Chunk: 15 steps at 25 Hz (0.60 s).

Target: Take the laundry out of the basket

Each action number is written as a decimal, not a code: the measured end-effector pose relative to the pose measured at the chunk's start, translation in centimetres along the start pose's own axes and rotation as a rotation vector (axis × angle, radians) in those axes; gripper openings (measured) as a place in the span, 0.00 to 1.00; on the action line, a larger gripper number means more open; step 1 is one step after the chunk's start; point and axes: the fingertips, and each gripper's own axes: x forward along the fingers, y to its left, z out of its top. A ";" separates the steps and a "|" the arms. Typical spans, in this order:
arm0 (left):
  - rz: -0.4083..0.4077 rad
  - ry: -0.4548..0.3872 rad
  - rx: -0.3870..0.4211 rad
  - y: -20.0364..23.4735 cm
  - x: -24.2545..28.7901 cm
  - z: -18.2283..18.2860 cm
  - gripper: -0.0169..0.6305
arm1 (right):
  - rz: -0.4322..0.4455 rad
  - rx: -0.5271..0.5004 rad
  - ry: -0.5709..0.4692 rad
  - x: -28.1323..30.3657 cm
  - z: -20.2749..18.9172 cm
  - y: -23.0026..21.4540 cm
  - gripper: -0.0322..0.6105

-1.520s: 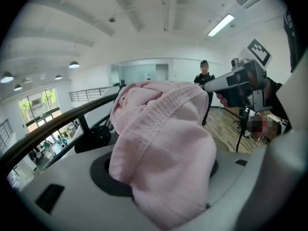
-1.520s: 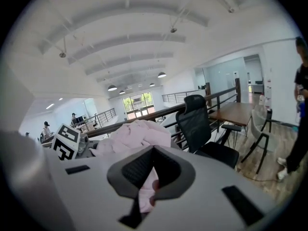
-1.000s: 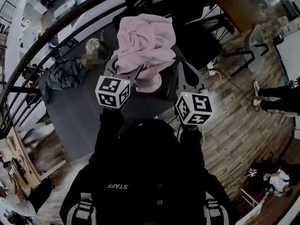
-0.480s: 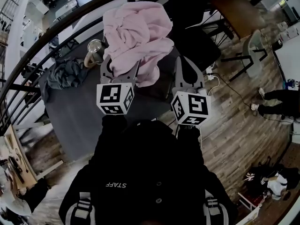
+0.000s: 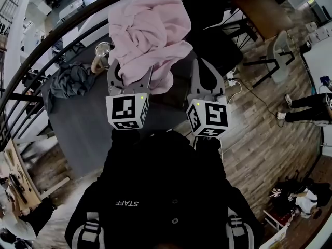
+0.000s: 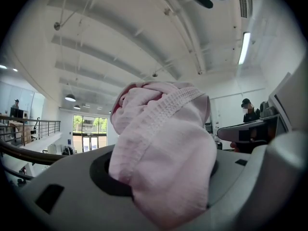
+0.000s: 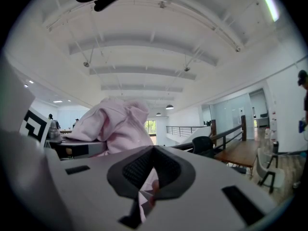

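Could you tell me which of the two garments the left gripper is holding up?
The pink garment. It is bunched in the left gripper and hangs above the table, while the grey garment lies crumpled on the table, untouched.

a big open office: high white ceiling [image 6: 120,42], glass walls [image 7: 231,114], tables [image 5: 259,9], chairs [image 5: 282,45], wood floor [image 5: 270,139].

Upper left, a metal mug [image 5: 102,52] stands on the dark table [image 5: 88,123]; right, a white cable [image 5: 236,89] crosses the wooden floor [image 5: 270,139].
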 end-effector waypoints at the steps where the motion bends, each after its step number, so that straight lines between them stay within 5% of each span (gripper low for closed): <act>1: 0.002 -0.003 -0.002 0.0 0.0 0.1 0.46 | -0.001 -0.001 -0.002 -0.1 0.1 -0.1 0.07; 15: 0.029 -0.035 -0.023 -0.2 -0.5 1.2 0.46 | -0.012 -0.010 -0.029 -0.9 0.9 -0.4 0.07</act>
